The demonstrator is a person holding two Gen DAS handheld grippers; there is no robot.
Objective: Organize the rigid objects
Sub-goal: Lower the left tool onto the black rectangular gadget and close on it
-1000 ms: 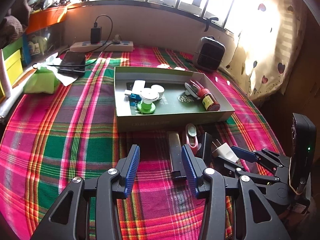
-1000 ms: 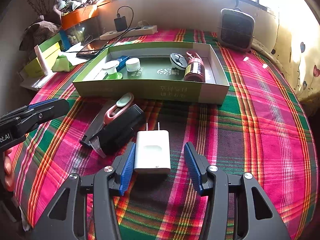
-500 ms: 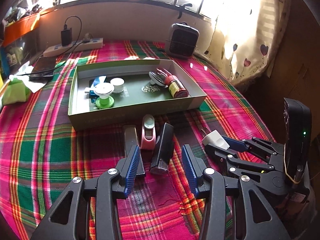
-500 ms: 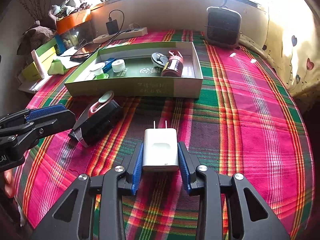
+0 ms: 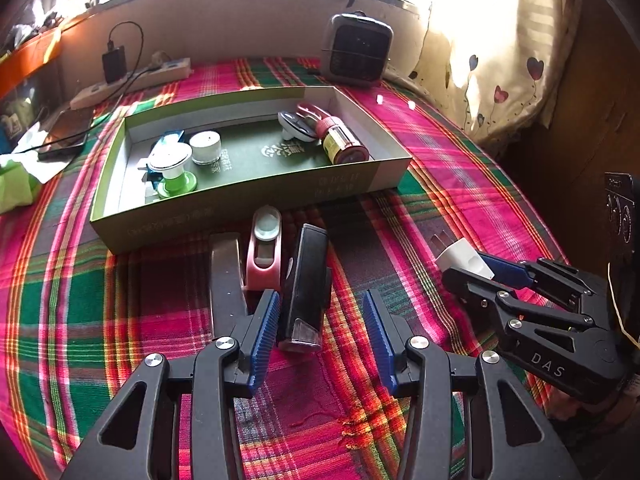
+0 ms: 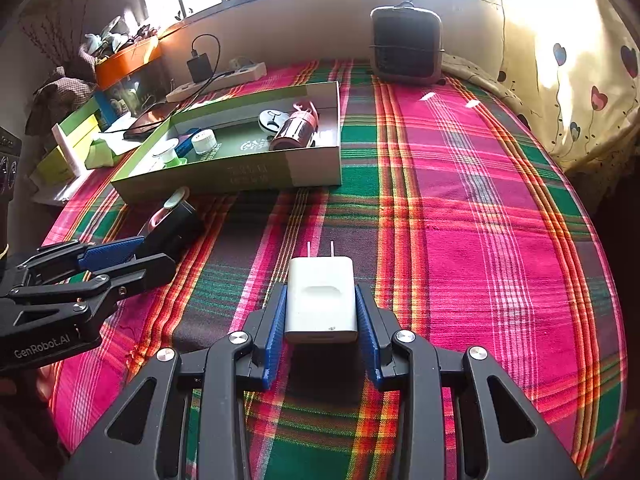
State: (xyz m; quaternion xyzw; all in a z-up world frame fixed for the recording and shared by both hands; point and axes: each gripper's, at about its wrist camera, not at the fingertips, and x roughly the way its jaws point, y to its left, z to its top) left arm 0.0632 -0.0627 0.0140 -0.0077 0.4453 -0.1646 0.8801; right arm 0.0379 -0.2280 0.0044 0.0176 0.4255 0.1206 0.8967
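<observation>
On the woven plaid cloth [image 5: 80, 288], a shallow green cardboard tray [image 5: 240, 212] holds a green-based spool [image 5: 174, 172], a white cap [image 5: 205, 147] and a red-lidded jar [image 5: 344, 146] lying on its side. Just in front of the tray lie a dark flat bar [image 5: 226, 280], a pink rounded piece with a pale disc [image 5: 264, 248], and a glossy black oblong block [image 5: 306, 288]. The left gripper [image 5: 320, 332] stands open, its ribbed blue pads flanking the block's near end; whether they touch it is hard to judge. Further right, the right gripper [image 6: 322, 328] is clamped on a smooth white charger plug [image 6: 322, 300], prongs pointing away, above the cloth.
</observation>
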